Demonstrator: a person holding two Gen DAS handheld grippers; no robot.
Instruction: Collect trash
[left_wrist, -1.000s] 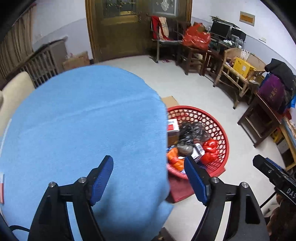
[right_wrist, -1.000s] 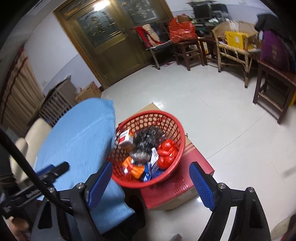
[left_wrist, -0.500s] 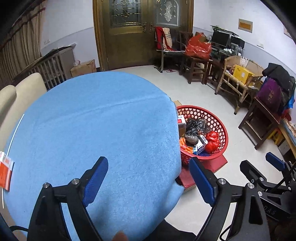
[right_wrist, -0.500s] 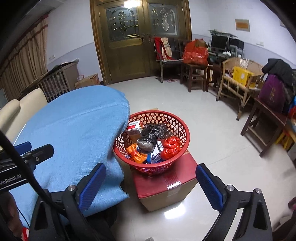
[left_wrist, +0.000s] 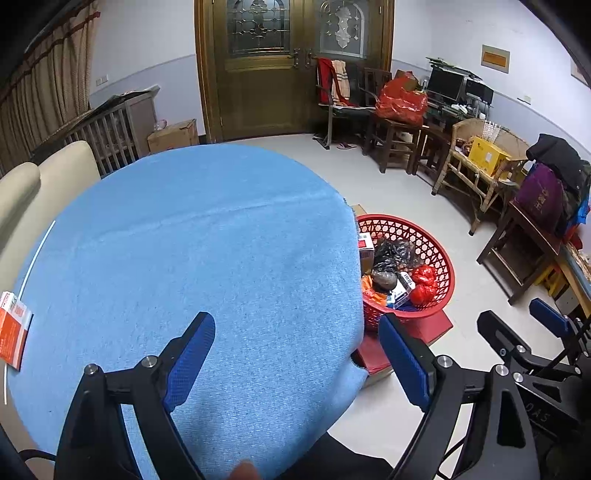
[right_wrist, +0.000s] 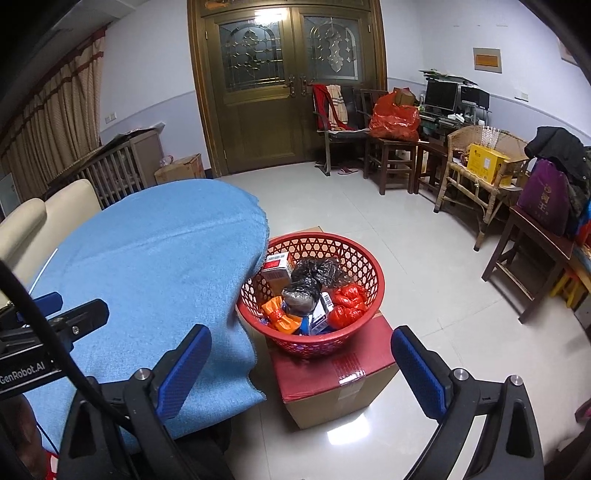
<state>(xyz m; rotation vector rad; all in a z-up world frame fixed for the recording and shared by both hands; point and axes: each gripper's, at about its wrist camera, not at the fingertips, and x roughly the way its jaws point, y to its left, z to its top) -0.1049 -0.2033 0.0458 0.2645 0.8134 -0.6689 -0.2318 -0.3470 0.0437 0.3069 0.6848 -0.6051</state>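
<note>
Both grippers are up over the scene and both are empty. The left gripper (left_wrist: 295, 354) hangs above the blue tablecloth (left_wrist: 199, 258), its jaws having just spread wide, with nothing but cloth and floor showing between the blue pads. Over on the right, the right gripper (right_wrist: 301, 363) tells the same story: its jaws have just swung out to nearly full stretch, with nothing between them.

And there sits the red basket (right_wrist: 354, 254), perched on a cardboard box (right_wrist: 343, 384) with a red top, just beside the table's edge where the cloth droops down. It is well loaded: a small carton (right_wrist: 275, 267) with a red label, a crumpled black bag (right_wrist: 314, 271), an orange wrapper (right_wrist: 279, 317), red wrappers (right_wrist: 347, 304), and a little blue-and-white box (right_wrist: 321, 314) with a barcode.

One item lies on the table: an orange-and-white packet (left_wrist: 13, 334) at the far left edge of the cloth, well away from the left gripper. A cream chair (left_wrist: 48, 177) stands behind the table.
</note>
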